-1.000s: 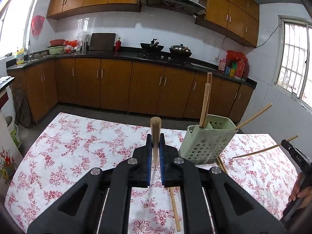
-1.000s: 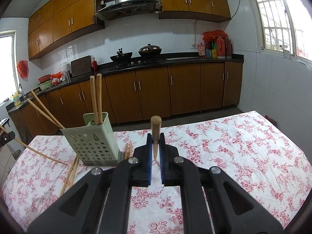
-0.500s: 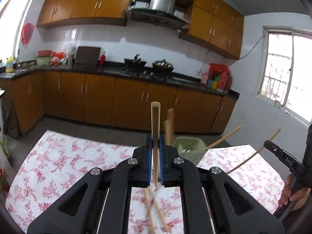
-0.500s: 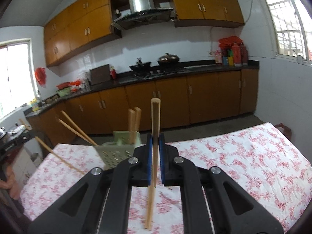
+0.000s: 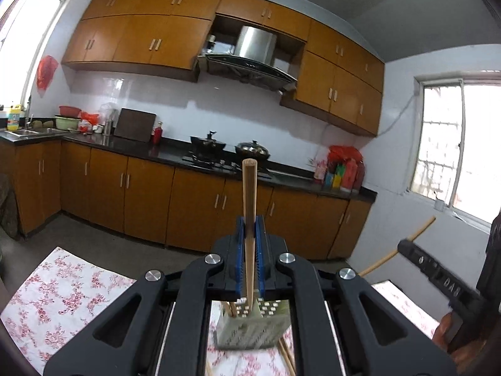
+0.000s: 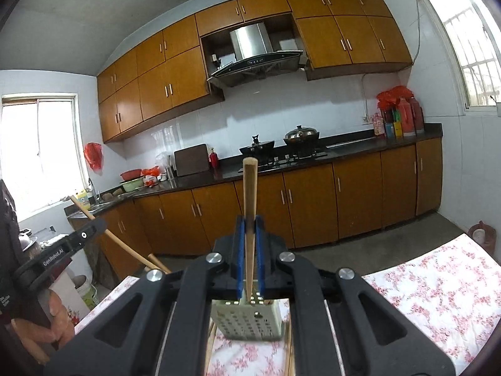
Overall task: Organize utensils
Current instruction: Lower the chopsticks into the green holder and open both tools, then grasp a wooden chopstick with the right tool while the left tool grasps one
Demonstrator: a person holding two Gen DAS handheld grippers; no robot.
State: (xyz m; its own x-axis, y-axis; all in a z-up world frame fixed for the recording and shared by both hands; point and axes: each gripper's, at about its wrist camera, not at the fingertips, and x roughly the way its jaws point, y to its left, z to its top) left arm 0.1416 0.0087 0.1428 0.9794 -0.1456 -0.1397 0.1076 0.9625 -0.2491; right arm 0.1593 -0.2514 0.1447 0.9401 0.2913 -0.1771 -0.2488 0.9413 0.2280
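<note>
Both hands have lifted since a second ago, so the left gripper (image 5: pixel 249 235) and right gripper (image 6: pixel 249 235), each clamped on a chopstick (image 5: pixel 249 206), now stand above the green holder (image 5: pixel 266 322) at 6 o'clock, ready for insertion.

Two upright wooden chopsticks (image 5: pixel 249 219) above green perforated holder (image 6: pixel 247 321).

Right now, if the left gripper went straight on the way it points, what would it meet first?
Judging by its own view, the left gripper, shut on a chopstick, points across the room above the green holder. The way looks free up to the lower cabinets; depth is unclear.
</note>
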